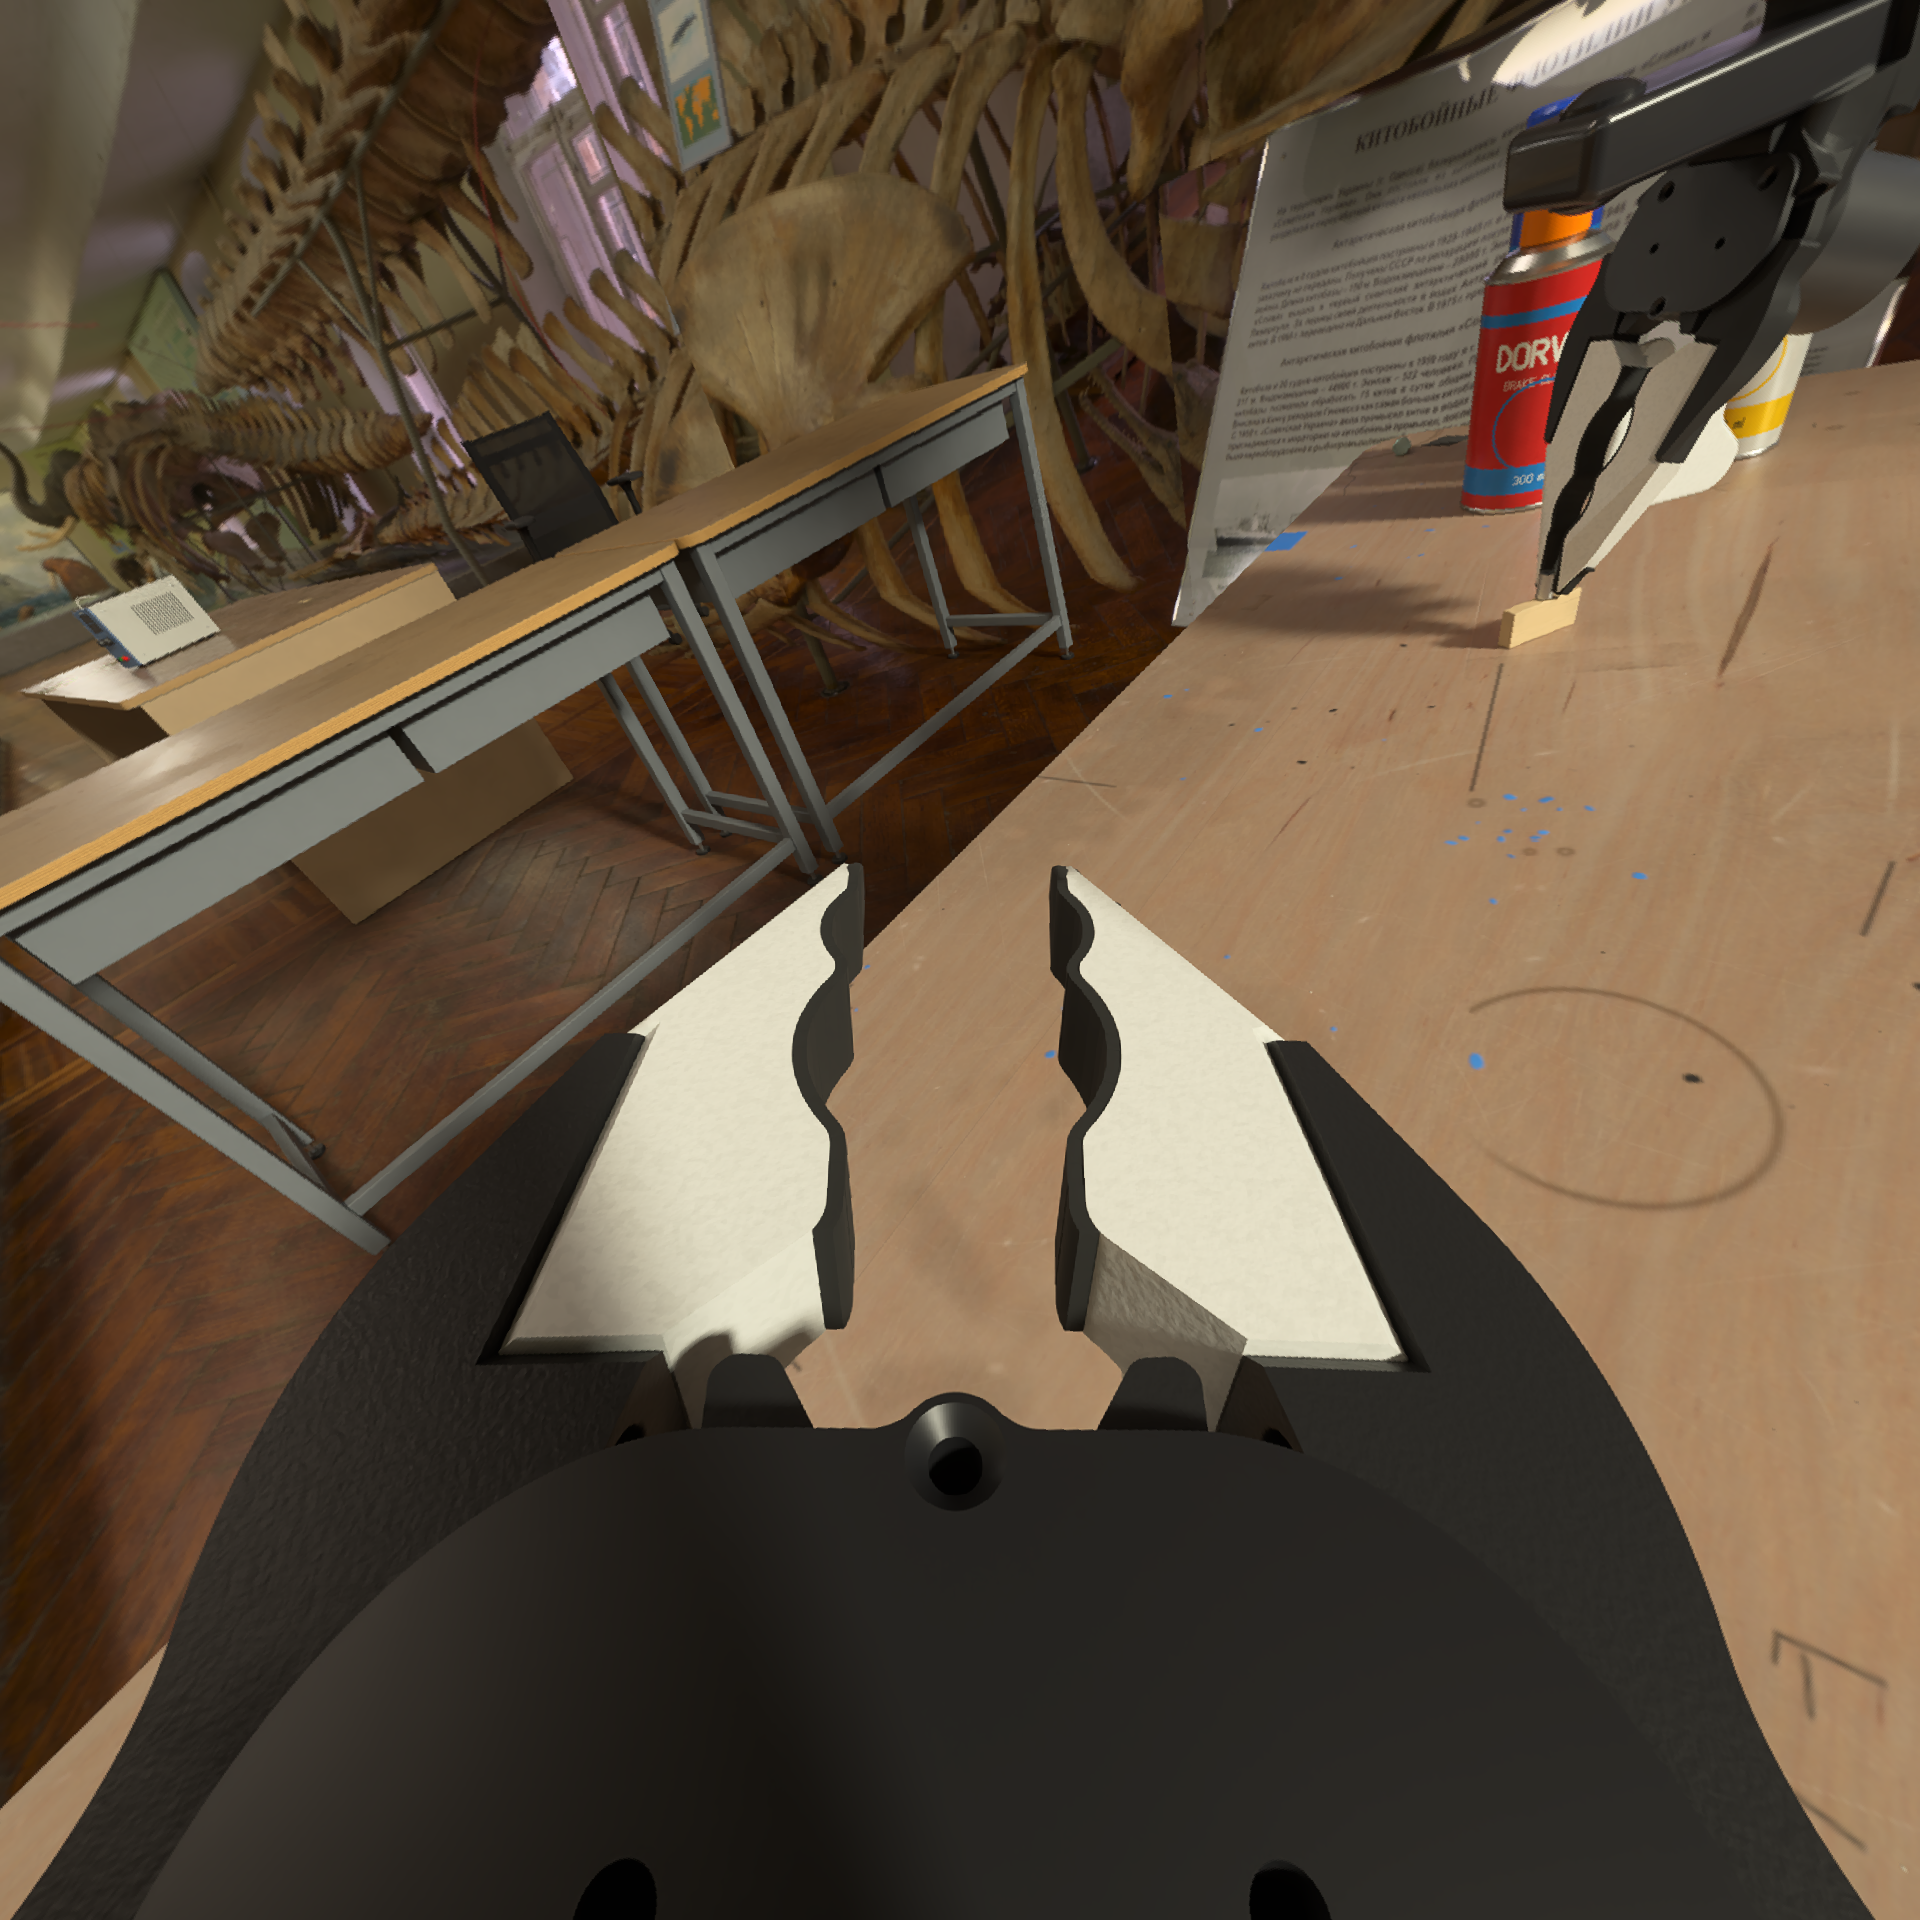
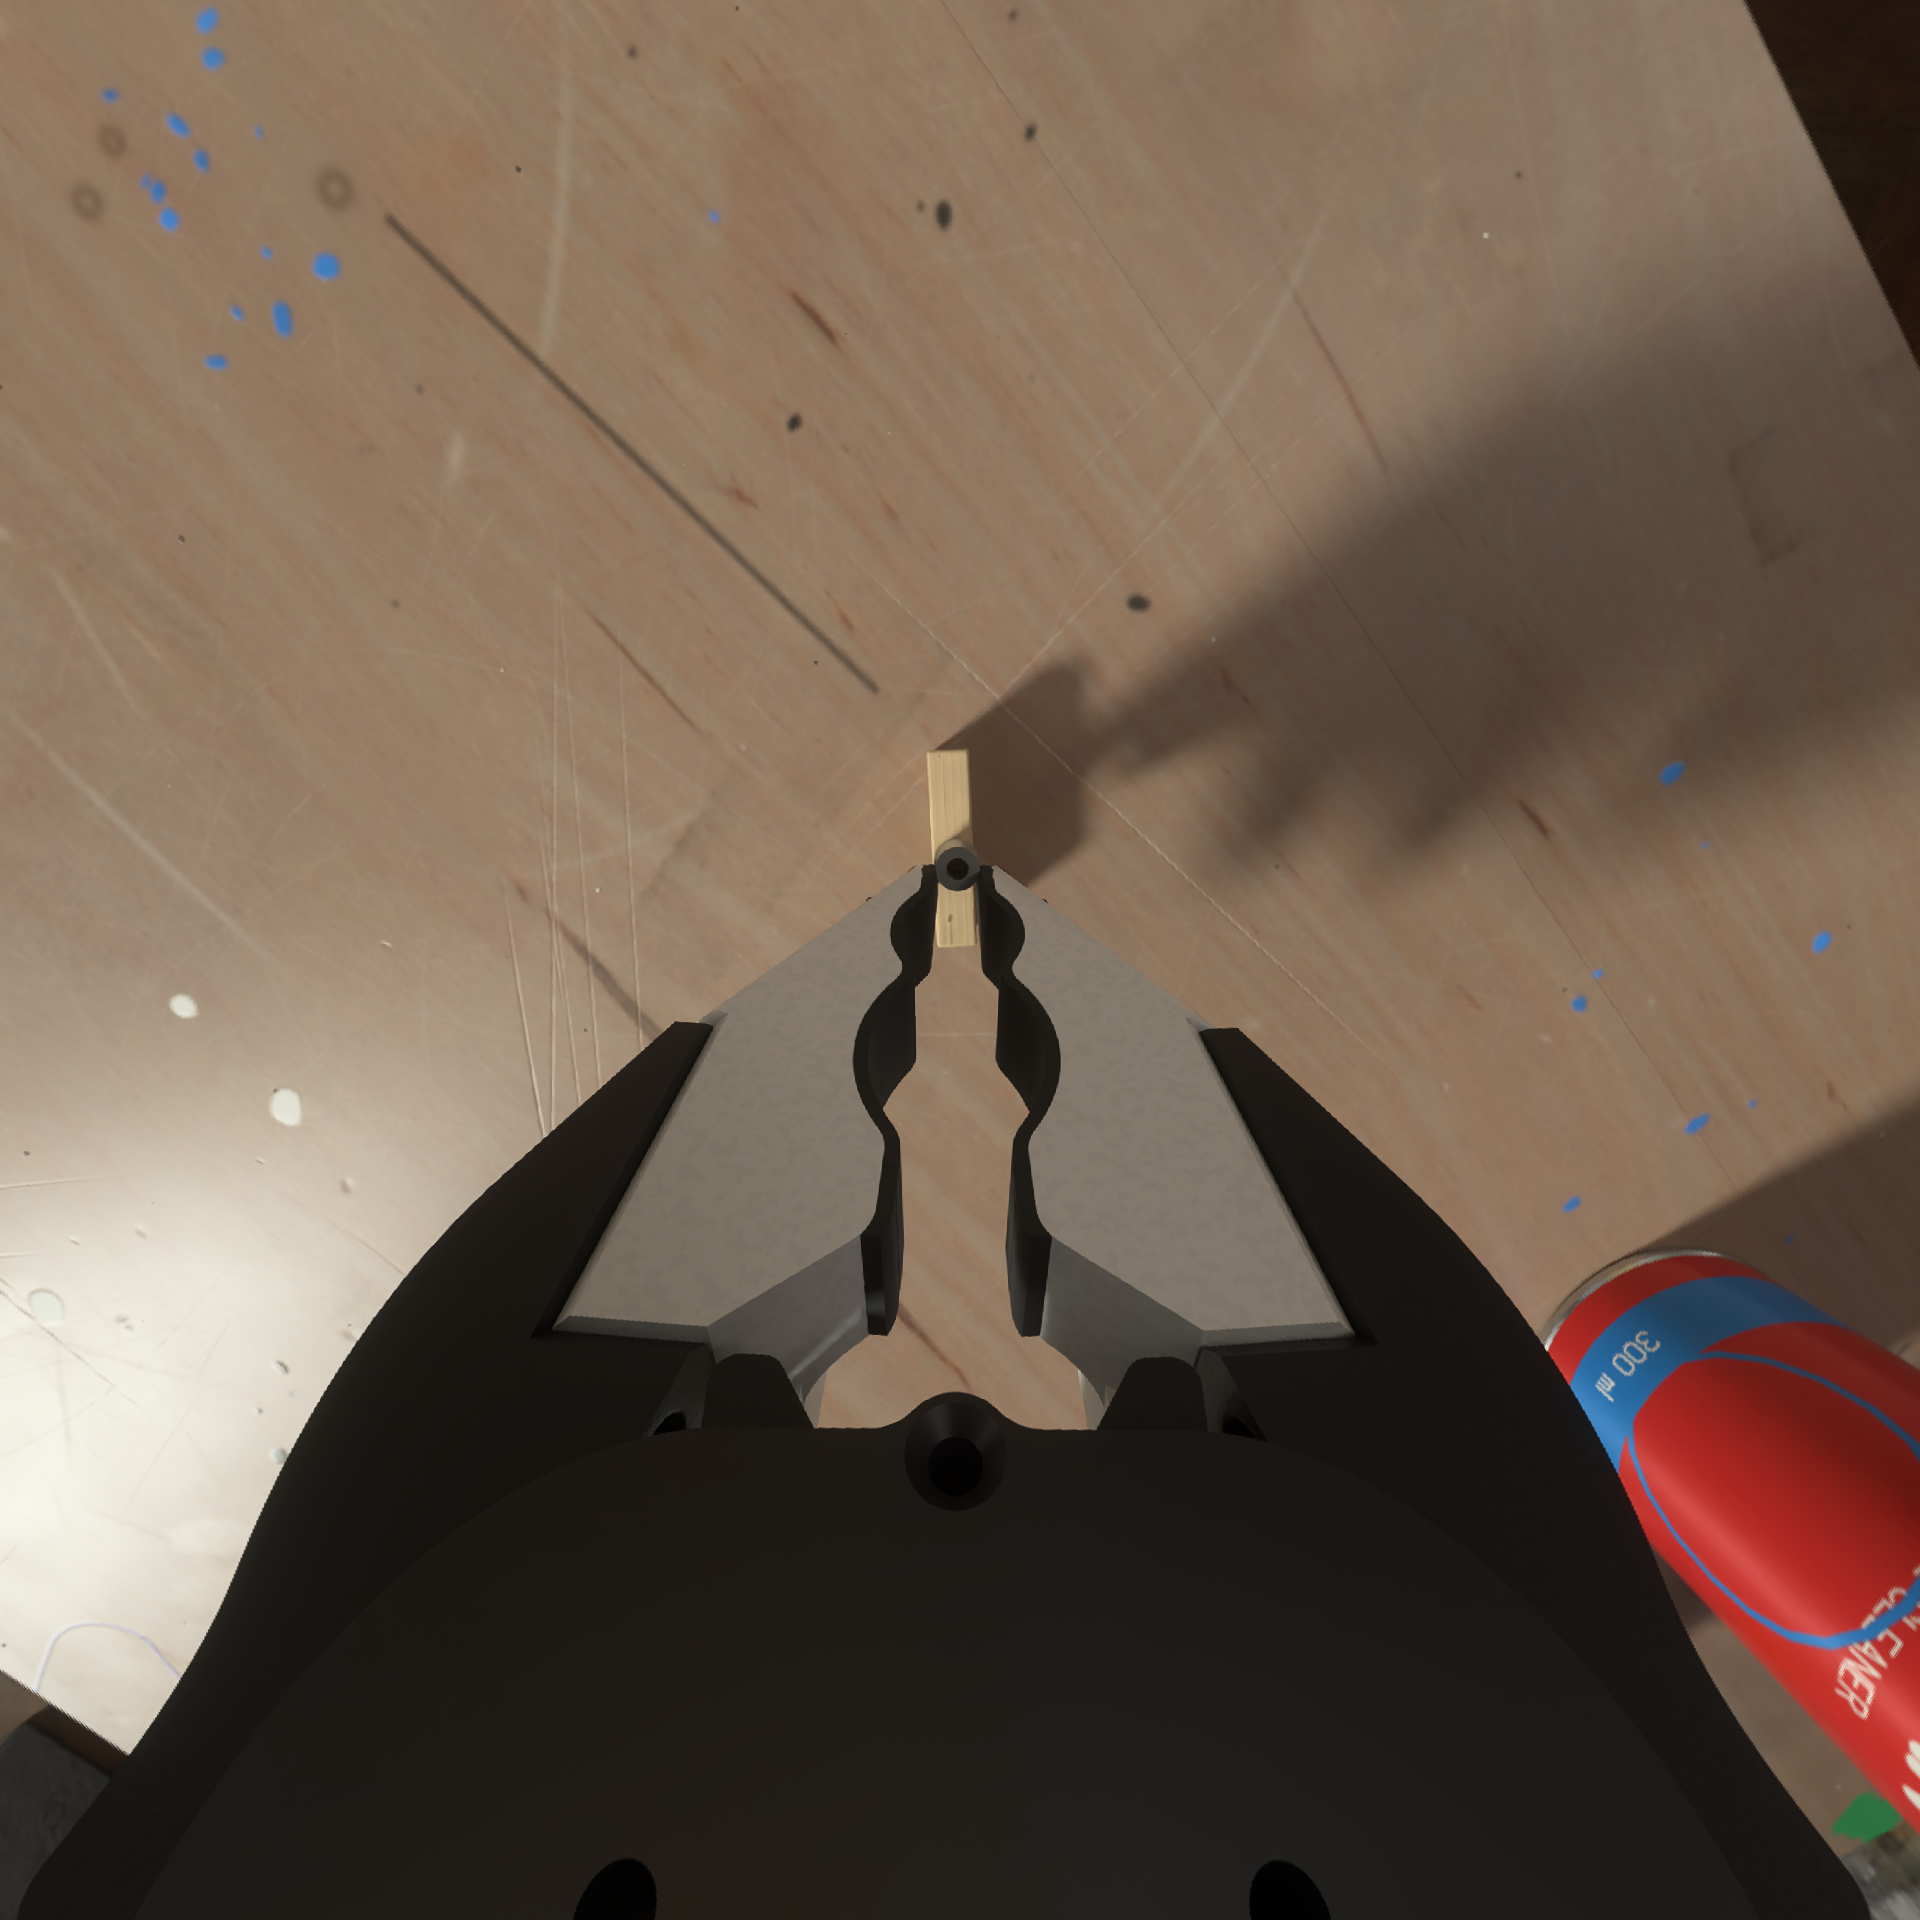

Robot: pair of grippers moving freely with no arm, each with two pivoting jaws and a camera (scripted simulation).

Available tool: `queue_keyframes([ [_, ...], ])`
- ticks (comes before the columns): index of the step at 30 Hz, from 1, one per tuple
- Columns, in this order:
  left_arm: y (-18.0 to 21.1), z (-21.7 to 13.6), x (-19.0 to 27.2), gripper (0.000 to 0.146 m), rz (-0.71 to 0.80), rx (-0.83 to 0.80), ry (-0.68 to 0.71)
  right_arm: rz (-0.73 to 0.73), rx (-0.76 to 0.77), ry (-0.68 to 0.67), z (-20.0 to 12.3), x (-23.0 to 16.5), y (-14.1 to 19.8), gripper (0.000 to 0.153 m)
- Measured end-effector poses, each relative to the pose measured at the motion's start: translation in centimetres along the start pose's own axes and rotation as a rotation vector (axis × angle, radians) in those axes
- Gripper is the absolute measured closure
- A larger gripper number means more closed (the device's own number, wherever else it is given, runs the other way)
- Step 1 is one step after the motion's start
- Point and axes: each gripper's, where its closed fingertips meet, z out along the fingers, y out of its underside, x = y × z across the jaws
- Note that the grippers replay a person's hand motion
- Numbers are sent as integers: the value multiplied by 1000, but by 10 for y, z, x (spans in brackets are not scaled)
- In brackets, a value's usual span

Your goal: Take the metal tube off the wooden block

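A small pale wooden block (image 2: 951, 805) lies flat on the scratched wooden table (image 2: 520, 623). A thin dark metal tube (image 2: 957, 868) stands on it, seen end-on in the right wrist view. My right gripper (image 2: 956, 875) points straight down over the block, its fingertips shut on the tube's top. In the left wrist view, the right gripper (image 1: 1555, 582) hangs just above the block (image 1: 1540, 624); the tube is hidden between its fingers there. My left gripper (image 1: 956, 883) is open and empty, low over the table near its left edge, far from the block.
A red spray can (image 1: 1525, 384) stands behind the block, also at the lower right of the right wrist view (image 2: 1756, 1475). A white and yellow container (image 1: 1766, 410) and a printed board (image 1: 1351, 343) stand nearby. The table edge (image 1: 1039, 769) drops to a parquet floor with desks (image 1: 520, 665).
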Motion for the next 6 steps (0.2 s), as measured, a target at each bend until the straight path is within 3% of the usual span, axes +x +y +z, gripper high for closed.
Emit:
queue_keyframes([
  [2, -2, -3, 0, 110, 3, 7, -2, 10, 32, 17, -6, 0, -1, 145],
  [6, -4, -8, 0, 111, -1, 21, -5, 25, 238, 73, -45, -7, -28, 145],
])
